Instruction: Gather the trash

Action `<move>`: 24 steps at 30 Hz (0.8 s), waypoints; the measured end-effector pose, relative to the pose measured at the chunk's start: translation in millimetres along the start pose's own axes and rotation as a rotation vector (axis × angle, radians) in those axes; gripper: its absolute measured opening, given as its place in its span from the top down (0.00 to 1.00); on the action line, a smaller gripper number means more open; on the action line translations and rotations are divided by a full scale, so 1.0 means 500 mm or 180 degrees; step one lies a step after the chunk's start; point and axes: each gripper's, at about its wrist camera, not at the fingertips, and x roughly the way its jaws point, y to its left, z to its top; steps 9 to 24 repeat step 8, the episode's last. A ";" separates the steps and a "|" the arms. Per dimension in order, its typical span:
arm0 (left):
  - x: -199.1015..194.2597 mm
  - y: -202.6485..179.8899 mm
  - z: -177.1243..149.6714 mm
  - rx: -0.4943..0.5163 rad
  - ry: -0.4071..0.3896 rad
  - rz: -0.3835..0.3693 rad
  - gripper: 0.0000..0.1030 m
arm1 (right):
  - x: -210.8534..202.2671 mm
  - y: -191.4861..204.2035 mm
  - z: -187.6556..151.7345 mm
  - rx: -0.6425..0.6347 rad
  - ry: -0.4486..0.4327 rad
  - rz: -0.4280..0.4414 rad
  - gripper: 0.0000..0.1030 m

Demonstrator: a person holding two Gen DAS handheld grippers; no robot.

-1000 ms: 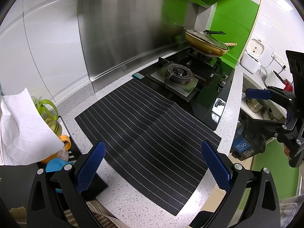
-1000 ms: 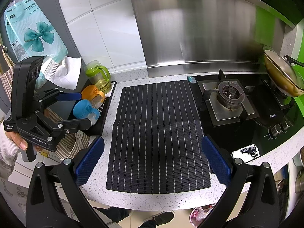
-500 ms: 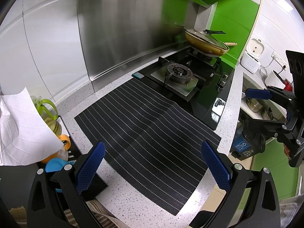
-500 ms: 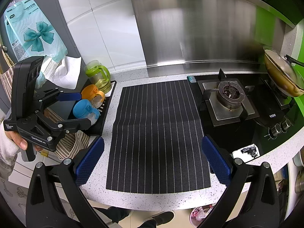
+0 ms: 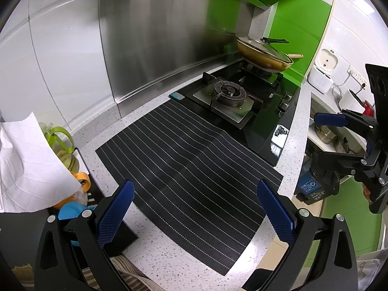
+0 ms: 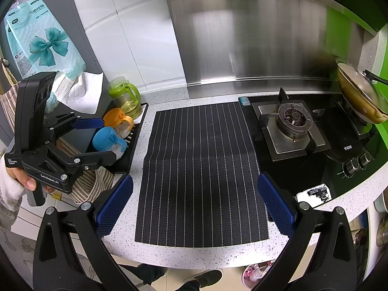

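Observation:
My left gripper (image 5: 195, 201) hovers open over a black striped mat (image 5: 189, 160) on the speckled counter, with nothing between its blue pads. Over the same mat (image 6: 203, 169) my right gripper (image 6: 195, 194) is also open and empty. No loose trash lies on the mat. A white paper towel (image 5: 24, 165) hangs at the left edge of the left wrist view. On the floor below the counter edge stands a small bin (image 6: 254, 271) with wrappers in it. Each view shows the other gripper at its side: the left gripper (image 6: 97, 140) and the right gripper (image 5: 325, 138), both open.
A gas hob (image 6: 293, 126) with a lidded pan (image 6: 361, 97) is right of the mat. A black tray (image 6: 135, 140) to the left holds a green jug (image 6: 126, 97) and orange and blue lidded cups. A steel splashback runs behind. A torn label (image 6: 315, 192) sticks on the hob glass.

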 end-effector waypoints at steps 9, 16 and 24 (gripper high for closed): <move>0.006 0.008 0.005 -0.0075 0.0046 0.0018 0.06 | 0.002 0.003 0.000 0.0001 0.0003 -0.0005 0.03; 0.006 0.008 0.005 -0.0075 0.0046 0.0018 0.06 | 0.002 0.003 0.000 0.0001 0.0003 -0.0005 0.03; 0.006 0.008 0.005 -0.0075 0.0046 0.0018 0.06 | 0.002 0.003 0.000 0.0001 0.0003 -0.0005 0.03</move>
